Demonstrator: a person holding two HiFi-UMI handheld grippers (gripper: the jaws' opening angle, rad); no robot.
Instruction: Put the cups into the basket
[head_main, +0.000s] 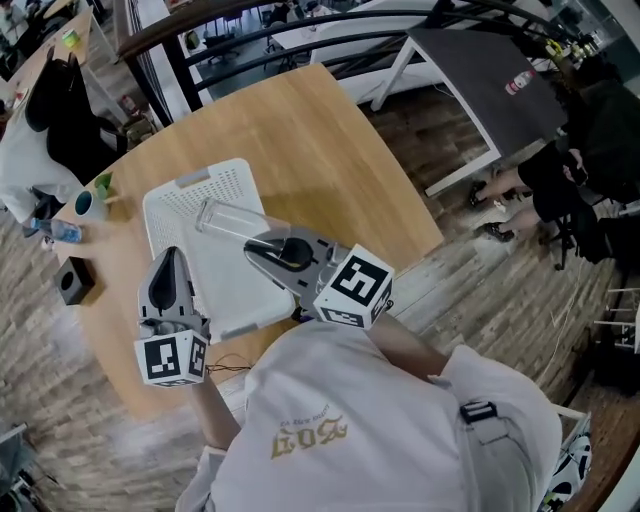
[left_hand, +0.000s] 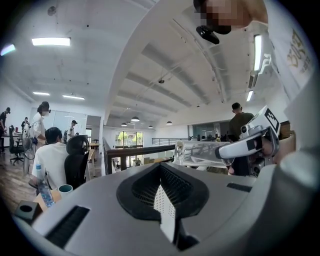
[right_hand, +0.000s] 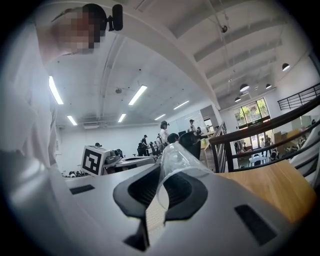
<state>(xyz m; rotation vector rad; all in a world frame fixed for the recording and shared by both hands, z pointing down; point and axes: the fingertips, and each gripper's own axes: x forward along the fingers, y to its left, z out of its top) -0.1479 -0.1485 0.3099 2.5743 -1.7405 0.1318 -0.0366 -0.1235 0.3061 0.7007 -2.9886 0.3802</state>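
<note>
Wooden table bears the white basket at its near left. The right gripper pinches a clear cup sideways over it (placing step, I judge). Next: lower, then release. The left gripper, jaws pressed together, holds nothing.

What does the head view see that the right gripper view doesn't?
Only the head view shows a small black cube and a teal-lined cup near the table's edge. Only the right gripper view shows long ceiling lights and big windows. Both show the clear plastic cup clamped in the right gripper, and the light wooden table.
</note>
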